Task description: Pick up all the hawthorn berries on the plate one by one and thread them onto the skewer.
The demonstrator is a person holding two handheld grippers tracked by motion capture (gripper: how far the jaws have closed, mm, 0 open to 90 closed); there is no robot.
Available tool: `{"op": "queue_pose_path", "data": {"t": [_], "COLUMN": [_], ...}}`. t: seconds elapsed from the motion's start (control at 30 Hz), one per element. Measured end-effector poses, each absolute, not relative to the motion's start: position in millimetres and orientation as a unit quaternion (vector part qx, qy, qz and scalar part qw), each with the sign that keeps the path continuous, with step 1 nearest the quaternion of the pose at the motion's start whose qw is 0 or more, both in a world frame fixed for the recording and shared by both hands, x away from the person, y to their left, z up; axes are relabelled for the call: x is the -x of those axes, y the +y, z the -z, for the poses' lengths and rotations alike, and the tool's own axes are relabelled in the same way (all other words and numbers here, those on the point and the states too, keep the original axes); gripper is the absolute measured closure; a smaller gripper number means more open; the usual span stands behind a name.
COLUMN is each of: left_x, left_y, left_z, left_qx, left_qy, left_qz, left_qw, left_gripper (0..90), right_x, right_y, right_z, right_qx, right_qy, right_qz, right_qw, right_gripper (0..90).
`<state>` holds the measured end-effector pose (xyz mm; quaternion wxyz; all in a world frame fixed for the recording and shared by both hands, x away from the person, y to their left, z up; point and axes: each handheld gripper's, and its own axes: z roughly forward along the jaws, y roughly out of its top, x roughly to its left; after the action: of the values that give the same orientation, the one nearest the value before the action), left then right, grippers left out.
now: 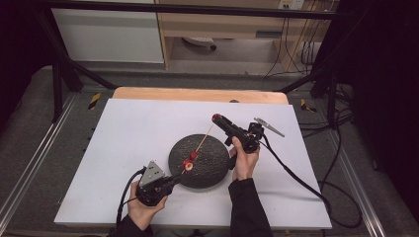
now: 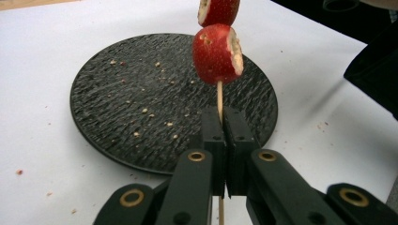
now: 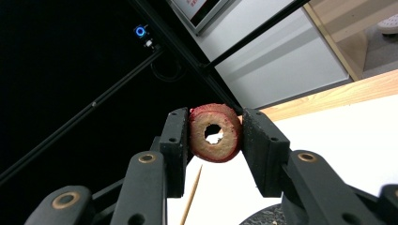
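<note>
The white table (image 1: 123, 148) carries a black plate (image 1: 207, 170) to catch crumbs. My left gripper (image 2: 220, 124) pinches the skewer (image 2: 219, 96) at its base, its long axis slanting up and away across the plate, tip free. My right gripper (image 3: 213, 136) clasps a cored fruit ring (image 3: 215, 133), hole facing me, near that tip (image 3: 193, 194) for threading.
</note>
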<state>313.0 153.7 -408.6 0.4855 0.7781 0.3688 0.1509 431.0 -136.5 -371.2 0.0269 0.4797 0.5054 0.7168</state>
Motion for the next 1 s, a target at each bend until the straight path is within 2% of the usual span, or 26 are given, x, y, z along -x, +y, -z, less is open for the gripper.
{"op": "queue_pose_path", "data": {"t": [1.0], "left_x": [-315], "left_y": [149], "left_z": [412], "left_qx": [-0.765], "left_qy": [0.383], "left_qz": [-0.141], "left_qw": [0.499], "left_gripper": [88.4], "right_x": [-429], "right_y": [-126], "right_z": [382], "right_qx": [-0.478], "right_qy": [0.480], "right_qz": [-0.735], "right_qw": [0.015], "right_gripper": [62.8]}}
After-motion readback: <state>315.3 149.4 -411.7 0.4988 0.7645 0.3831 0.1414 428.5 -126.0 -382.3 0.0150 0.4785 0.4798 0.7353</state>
